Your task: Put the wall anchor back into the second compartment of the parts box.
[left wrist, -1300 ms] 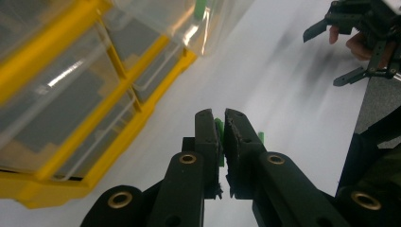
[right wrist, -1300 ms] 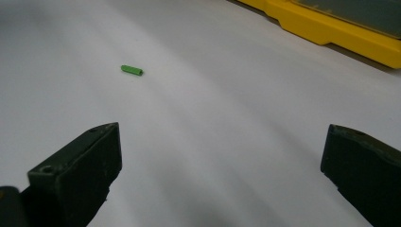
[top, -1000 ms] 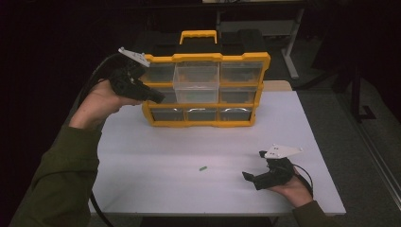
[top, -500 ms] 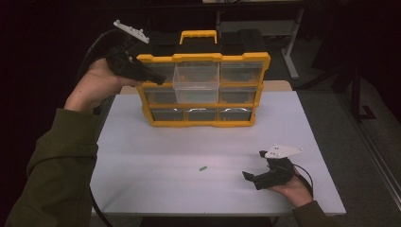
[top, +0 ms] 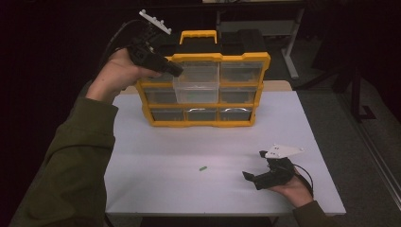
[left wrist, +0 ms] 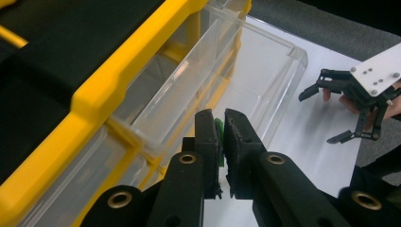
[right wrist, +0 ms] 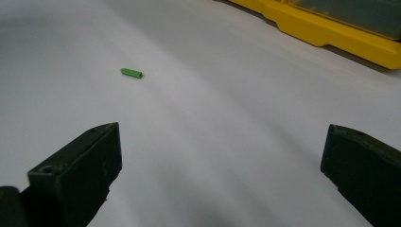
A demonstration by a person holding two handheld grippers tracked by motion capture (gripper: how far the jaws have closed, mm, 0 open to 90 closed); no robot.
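Observation:
A yellow organizer (top: 208, 59) with clear drawers stands at the back of the white table (top: 161, 156). Its top middle drawer (top: 196, 87) is pulled out. My left gripper (top: 172, 71) hovers over that drawer's left edge, shut on a small green piece (left wrist: 219, 130) that peeks out between the jaws. In the left gripper view the drawer (left wrist: 265, 80) lies just beyond the tips. A second green piece (top: 203, 168) lies on the table, seen closer as a short green piece (right wrist: 131, 73). My right gripper (top: 253, 178) rests open at the front right, jaws wide apart, pointing toward it.
The organizer's yellow base (right wrist: 331, 33) runs along the far edge in the right gripper view. The right hand and its gripper (left wrist: 354, 94) show beyond the drawer in the left gripper view. Dark floor and metal frame legs (top: 288, 56) surround the table.
My left gripper has risen and moved right, from beside the organizer's left side to over the open top middle drawer. The right gripper has stayed put.

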